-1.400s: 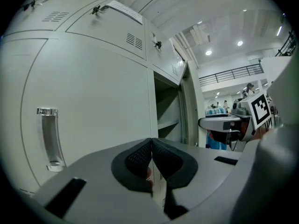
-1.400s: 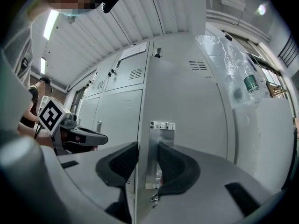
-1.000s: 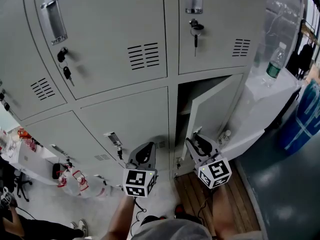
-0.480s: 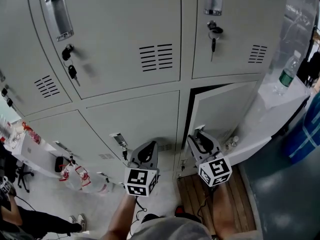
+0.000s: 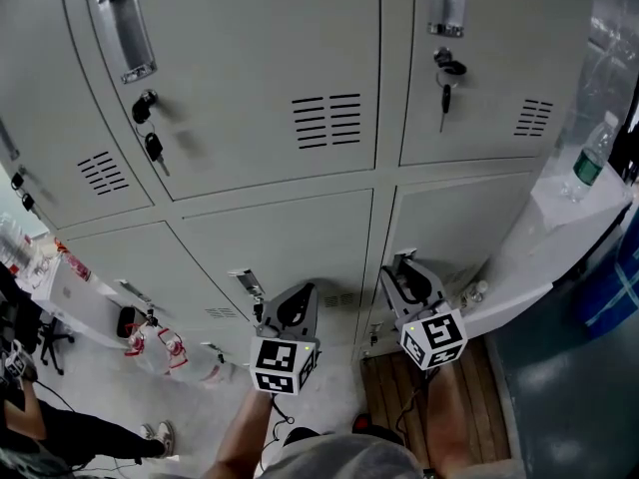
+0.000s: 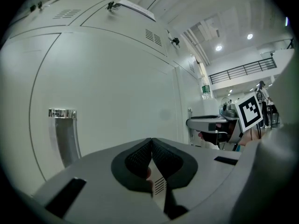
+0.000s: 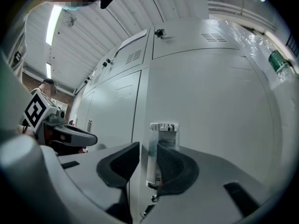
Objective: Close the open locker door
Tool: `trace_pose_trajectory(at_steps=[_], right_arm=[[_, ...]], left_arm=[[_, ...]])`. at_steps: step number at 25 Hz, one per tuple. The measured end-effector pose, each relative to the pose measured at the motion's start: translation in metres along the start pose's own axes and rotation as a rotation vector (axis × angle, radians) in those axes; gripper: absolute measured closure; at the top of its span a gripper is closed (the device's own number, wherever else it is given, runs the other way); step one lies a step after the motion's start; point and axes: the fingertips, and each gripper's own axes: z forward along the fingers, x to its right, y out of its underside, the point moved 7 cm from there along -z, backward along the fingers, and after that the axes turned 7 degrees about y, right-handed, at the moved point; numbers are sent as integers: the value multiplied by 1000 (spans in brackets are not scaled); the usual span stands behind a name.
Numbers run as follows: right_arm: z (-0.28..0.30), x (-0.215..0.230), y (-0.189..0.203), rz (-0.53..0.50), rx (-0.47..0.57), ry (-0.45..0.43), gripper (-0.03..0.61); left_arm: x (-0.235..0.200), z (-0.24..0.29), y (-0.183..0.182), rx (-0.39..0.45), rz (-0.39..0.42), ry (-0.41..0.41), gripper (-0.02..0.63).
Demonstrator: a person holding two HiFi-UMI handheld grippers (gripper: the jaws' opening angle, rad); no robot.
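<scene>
Locker door (image 5: 454, 233): flush shut; ajar a second ago. Right gripper (image 7: 148, 149): jaws apart around the handle (image 7: 163, 129). Left gripper (image 6: 152, 147): jaws pinched together, empty.

Head view:
- The right tool (image 5: 402, 270) covers most of the handle and the near edge of the grey metal lower-right locker door (image 5: 454, 230). Can't tell if the door is flush with its frame there.
- The recessed chrome handle of the upper-right locker (image 5: 446, 3) is cut by the top edge.
- The blue striped object (image 5: 617, 285) is cropped at the right edge and can't be identified.
- The person in dark clothes (image 5: 40, 437) is cropped at the bottom-left corner.
- The print on the clear plastic green-labelled water bottle (image 5: 591, 161) is too small to read.

Right gripper view: the foot of the upright chrome door handle (image 7: 160, 146) is hidden behind the pads. Contact is unclear.

Left gripper view: a pale sliver shows behind the left tool (image 6: 152, 148), whose pads are pressed together. It can't be identified.
</scene>
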Motion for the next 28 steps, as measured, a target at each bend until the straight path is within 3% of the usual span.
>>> trace_pose_trajectory(at_steps=[28], right_arm=[[11, 10, -1, 19, 21, -26, 462]], left_arm=[[-2, 3, -1, -8, 1, -54, 591]])
